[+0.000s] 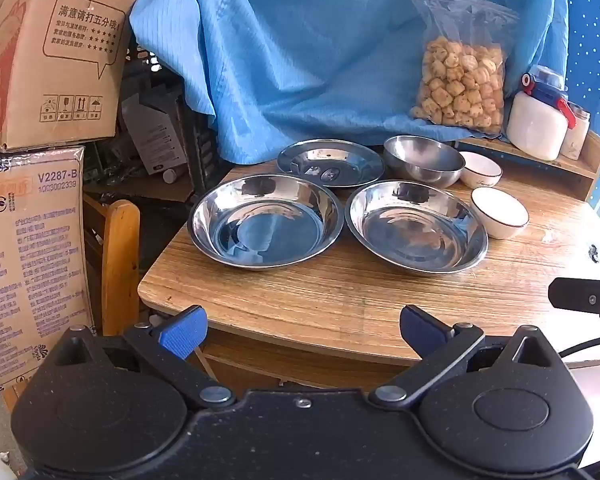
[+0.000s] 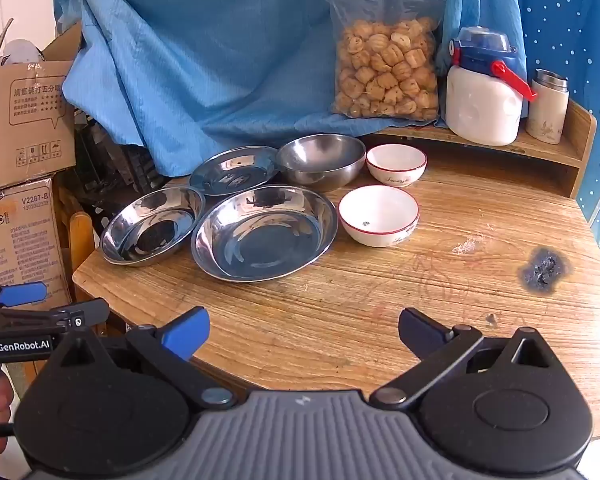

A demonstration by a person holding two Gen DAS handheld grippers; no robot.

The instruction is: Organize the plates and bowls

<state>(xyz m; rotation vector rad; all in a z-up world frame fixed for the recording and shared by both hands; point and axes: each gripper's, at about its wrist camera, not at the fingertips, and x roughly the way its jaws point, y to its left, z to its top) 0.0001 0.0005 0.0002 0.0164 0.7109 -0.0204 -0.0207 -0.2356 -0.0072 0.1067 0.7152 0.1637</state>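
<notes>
Three steel plates lie on the wooden table [image 1: 340,304]: a near left plate [image 1: 266,222] [image 2: 152,226], a near right plate [image 1: 416,226] [image 2: 264,234] and a far plate [image 1: 330,162] [image 2: 234,170]. A steel bowl [image 1: 424,162] [image 2: 320,160] stands behind them. Two white red-rimmed bowls stand to the right, one far [image 1: 480,170] [image 2: 396,164], one near [image 1: 500,212] [image 2: 378,214]. My left gripper [image 1: 300,334] is open and empty at the table's near edge. My right gripper [image 2: 304,334] is open and empty over the near table.
A snack bag [image 2: 384,68], a white jug [image 2: 484,96] and a small flask [image 2: 546,106] stand on a low wooden shelf [image 2: 576,136] at the back right. Cardboard boxes [image 1: 48,72] and a wooden chair [image 1: 120,264] crowd the left. Blue cloth [image 1: 300,40] hangs behind.
</notes>
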